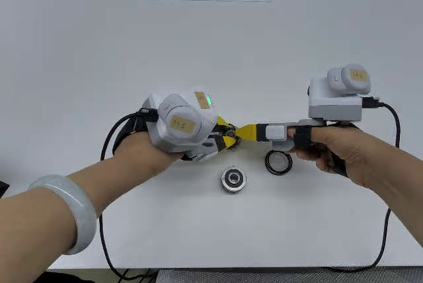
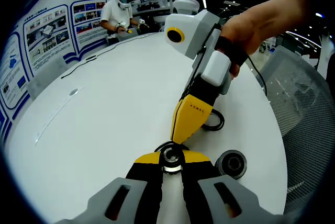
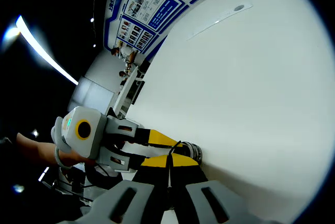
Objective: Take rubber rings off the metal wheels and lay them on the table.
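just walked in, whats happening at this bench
A person is working with a gripper in each hand. The left gripper clamps a metal wheel over the white table, and the right gripper appears to pinch the rubber ring on it. One loose ring already lies on the table, beside a second wheel.

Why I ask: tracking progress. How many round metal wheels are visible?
2 metal wheels: one on the white table, one clamped in the left gripper; others may be hidden.
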{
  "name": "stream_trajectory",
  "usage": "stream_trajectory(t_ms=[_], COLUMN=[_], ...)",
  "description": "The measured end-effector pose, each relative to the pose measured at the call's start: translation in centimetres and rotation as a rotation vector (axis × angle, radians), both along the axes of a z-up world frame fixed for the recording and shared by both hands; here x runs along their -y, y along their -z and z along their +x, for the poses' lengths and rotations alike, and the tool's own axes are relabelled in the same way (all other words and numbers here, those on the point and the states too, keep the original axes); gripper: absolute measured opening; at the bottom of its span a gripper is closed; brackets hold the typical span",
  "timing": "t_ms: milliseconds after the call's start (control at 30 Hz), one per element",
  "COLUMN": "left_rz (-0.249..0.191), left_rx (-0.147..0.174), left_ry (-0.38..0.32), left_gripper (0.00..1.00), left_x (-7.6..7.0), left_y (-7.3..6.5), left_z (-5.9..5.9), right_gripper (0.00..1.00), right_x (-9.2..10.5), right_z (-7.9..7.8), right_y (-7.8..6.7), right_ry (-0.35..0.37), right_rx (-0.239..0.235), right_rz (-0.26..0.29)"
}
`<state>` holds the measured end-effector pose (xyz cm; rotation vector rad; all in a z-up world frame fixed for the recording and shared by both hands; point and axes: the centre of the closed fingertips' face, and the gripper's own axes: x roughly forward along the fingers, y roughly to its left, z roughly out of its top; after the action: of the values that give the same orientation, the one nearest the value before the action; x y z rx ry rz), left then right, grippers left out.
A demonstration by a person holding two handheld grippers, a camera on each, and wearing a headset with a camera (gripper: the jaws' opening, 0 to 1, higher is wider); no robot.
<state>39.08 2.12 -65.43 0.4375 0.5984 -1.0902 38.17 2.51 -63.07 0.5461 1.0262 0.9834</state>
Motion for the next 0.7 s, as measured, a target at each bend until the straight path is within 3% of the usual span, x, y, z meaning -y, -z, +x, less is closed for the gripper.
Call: stream_trajectory(t_ms=[567,700], left_rz=[-0.006,-0.027], left_rx=[0.014,0.020], left_ry=[0.012,-0.003], left_gripper=[0.14,0.16], left_x=[0.08,-0.06], left_y=[-0.09,-0.62], left_z=[0.01,0.10], right_gripper=[0.02,0.02], right_x=[0.48,0.64], right_z=[0.45,0.60], right_y=[0.79,0.91], right_ry=[0.030,0.033], right_rx=[-0.002,0.003], right_rz=[-0.029,-0.039])
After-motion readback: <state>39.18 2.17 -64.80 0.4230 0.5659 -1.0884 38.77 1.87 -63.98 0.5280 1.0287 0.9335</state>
